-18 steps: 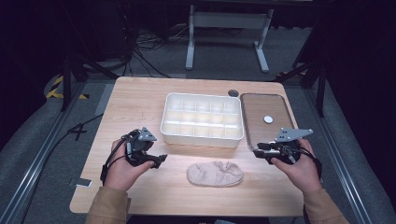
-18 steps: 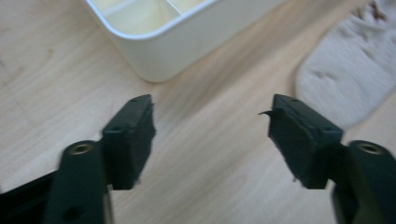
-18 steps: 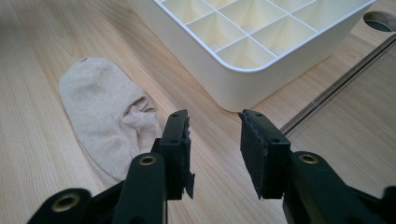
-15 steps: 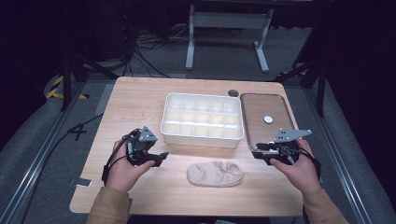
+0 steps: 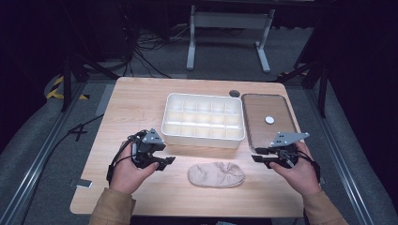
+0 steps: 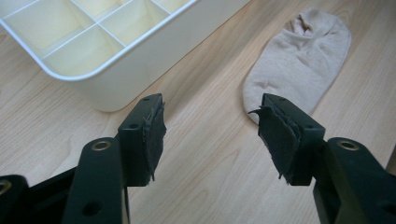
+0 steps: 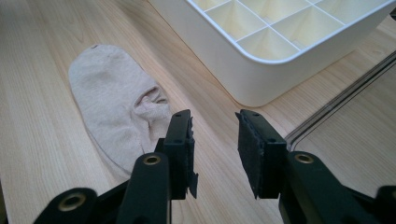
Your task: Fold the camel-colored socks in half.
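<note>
- My left gripper (image 5: 162, 161) hovers low over the wooden surface (image 5: 136, 108), left of the beige sock (image 5: 216, 174); its jaws stand wide apart with nothing between them.
- In the left gripper view that gripper (image 6: 211, 135) looks along bare wood, with the sock (image 6: 299, 65) lying just beyond the tip of one jaw, not touching it.
- My right gripper (image 5: 262, 157) hangs on the other side of the sock, near the front corner of the brown tray (image 5: 265, 105); its jaws are open, narrower than the left pair, and hold nothing.
- In the right gripper view the gripper (image 7: 215, 151) has the sock (image 7: 114, 100) lying flat beside one jaw.
- The sock lies flat on the surface between my two hands, just in front of the white divided box (image 5: 202, 138), apart from it.
- The box sits mid-surface, the tray right beside it with a small white disc (image 5: 269, 120) on it.
</note>
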Tool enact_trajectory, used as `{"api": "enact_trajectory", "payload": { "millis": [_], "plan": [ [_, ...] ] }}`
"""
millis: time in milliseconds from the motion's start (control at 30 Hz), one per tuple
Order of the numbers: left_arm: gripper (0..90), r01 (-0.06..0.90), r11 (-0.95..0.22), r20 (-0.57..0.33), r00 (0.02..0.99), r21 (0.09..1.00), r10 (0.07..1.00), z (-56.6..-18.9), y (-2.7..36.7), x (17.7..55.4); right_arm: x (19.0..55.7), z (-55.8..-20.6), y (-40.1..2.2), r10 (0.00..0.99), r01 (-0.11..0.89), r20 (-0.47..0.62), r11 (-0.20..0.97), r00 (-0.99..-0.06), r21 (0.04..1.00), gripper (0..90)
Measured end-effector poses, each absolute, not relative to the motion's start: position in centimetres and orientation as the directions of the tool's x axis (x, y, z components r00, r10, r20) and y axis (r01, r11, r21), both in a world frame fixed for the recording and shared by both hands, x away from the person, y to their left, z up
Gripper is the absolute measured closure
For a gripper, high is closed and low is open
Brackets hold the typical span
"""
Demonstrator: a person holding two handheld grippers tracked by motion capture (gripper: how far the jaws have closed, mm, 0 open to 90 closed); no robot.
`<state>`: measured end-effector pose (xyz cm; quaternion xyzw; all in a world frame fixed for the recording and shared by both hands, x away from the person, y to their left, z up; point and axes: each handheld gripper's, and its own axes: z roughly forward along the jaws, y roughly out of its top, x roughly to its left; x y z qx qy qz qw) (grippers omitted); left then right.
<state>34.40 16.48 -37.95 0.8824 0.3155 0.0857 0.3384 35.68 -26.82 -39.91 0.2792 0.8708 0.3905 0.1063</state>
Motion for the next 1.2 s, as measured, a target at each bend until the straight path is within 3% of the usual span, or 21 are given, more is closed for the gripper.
{"api": "enact_trajectory", "payload": {
  "millis": [167, 267, 367, 600, 1200],
  "plan": [
    [45.4, 0.507, -0.576, -0.066, 0.785, 0.641, 0.616, -37.8, 16.4, 34.5, 35.6, -39.9, -26.9, 0.552, 0.408, 0.069, 0.52, -0.831, 0.751, 70.5],
    [49.1, 0.495, -0.586, -0.081, 0.803, 0.642, 0.59, -37.7, 16.2, 34.5, 35.5, -39.8, -26.9, 0.514, 0.417, 0.139, 0.479, -0.847, 0.772, 78.2],
    [52.6, 0.496, -0.581, -0.105, 0.811, 0.645, 0.576, -37.6, 16.1, 34.4, 35.2, -39.5, -26.3, 0.489, 0.395, 0.133, 0.485, -0.862, 0.78, 81.8],
    [50.3, 0.476, -0.59, -0.108, 0.829, 0.652, 0.549, -37.6, 15.7, 34.3, 35.2, -39.7, -26.1, 0.453, 0.376, 0.146, 0.474, -0.88, 0.796, 88.1],
    [47.5, 0.478, -0.609, -0.116, 0.836, 0.633, 0.536, -37.9, 14.7, 34.3, 34.4, -40.8, -21.5, 0.39, 0.31, 0.08, 0.574, -0.918, 0.758, 89.4]
  ]
}}
